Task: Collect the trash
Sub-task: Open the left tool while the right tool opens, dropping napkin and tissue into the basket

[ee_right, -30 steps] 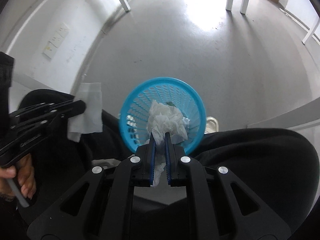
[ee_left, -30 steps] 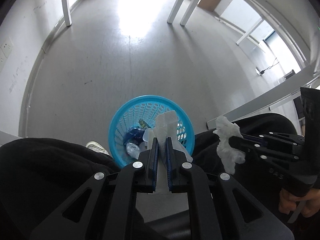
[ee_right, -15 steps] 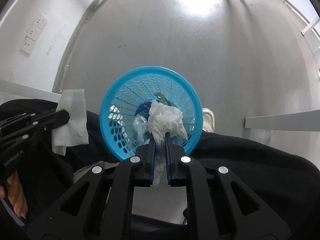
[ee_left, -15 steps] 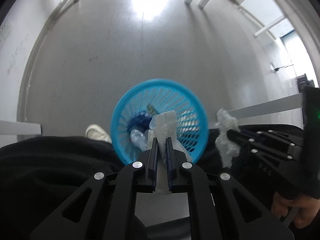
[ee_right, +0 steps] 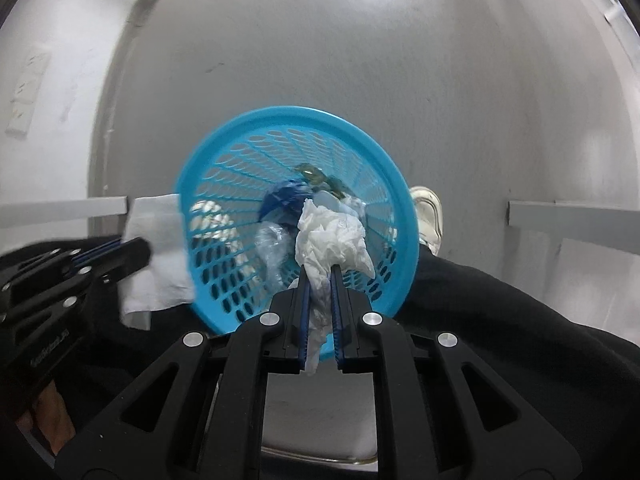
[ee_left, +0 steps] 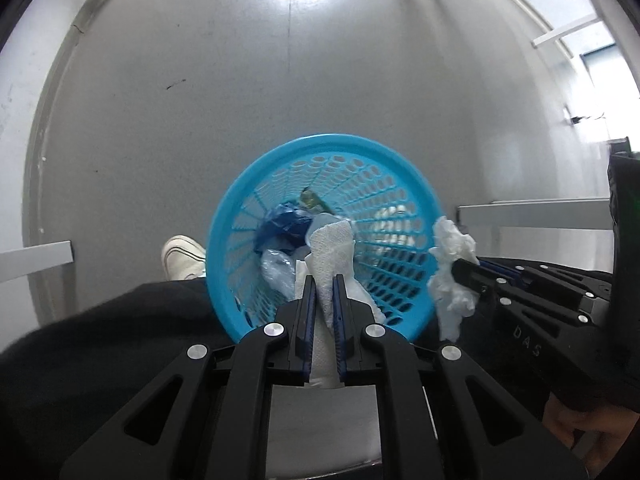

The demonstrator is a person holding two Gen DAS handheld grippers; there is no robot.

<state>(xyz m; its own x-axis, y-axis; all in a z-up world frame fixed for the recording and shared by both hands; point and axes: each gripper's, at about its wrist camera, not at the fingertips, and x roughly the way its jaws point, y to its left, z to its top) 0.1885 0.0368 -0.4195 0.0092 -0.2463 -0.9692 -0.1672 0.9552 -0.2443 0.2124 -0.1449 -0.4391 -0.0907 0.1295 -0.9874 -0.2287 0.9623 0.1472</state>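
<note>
Both grippers clamped on tissues—L (ee_left: 323, 280) on flat sheet (ee_left: 332, 240), R (ee_right: 319, 270) on wad (ee_right: 332, 236)—over blue bin (ee_left: 224, 216) w/ trash inside, drop still pending.

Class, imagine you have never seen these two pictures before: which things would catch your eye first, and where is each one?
The bright blue basket on the grey floor stands out first, mid-frame, with trash already inside. Above it, the left gripper pinches a flat white paper towel, and the right gripper a crumpled white tissue.
</note>
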